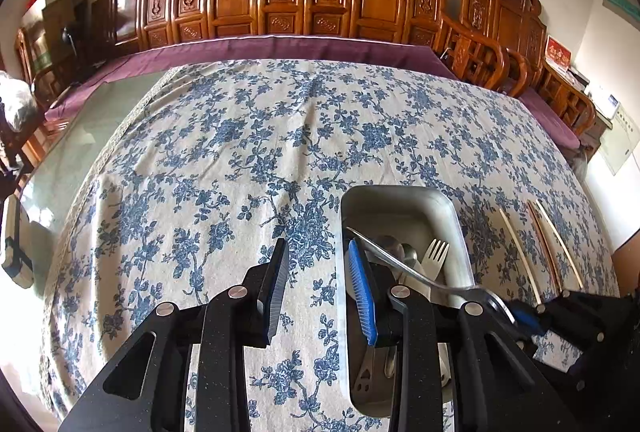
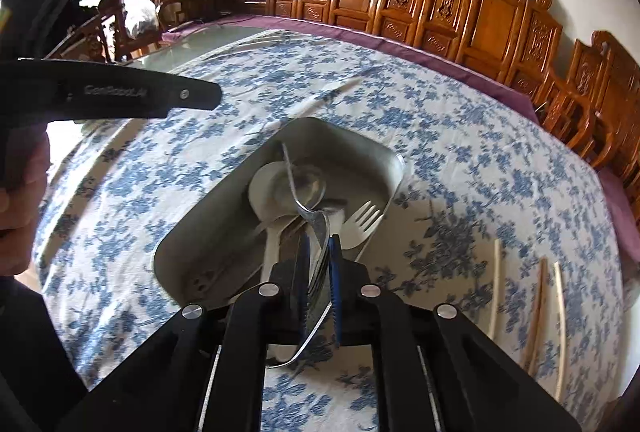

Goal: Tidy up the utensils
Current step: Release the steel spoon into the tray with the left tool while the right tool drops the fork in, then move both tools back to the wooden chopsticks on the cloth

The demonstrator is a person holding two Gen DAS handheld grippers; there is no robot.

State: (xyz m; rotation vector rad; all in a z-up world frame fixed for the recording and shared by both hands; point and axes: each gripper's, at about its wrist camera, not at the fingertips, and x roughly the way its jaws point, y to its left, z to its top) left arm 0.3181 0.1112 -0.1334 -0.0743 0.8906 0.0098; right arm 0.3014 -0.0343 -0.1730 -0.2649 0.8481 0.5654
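Right hand-held gripper [image 2: 318,264] narrow, seemingly clasping curved steel utensil [image 2: 308,208] | left hand-held gripper [image 1: 320,288] apart, empty

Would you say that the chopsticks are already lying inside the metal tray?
No, the chopsticks lie on the tablecloth to the right of the tray, outside its rim.

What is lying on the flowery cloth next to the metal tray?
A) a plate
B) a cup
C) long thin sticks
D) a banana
C: three chopsticks lie on the tablecloth to the right of the tray; no cup, plate or banana shows.
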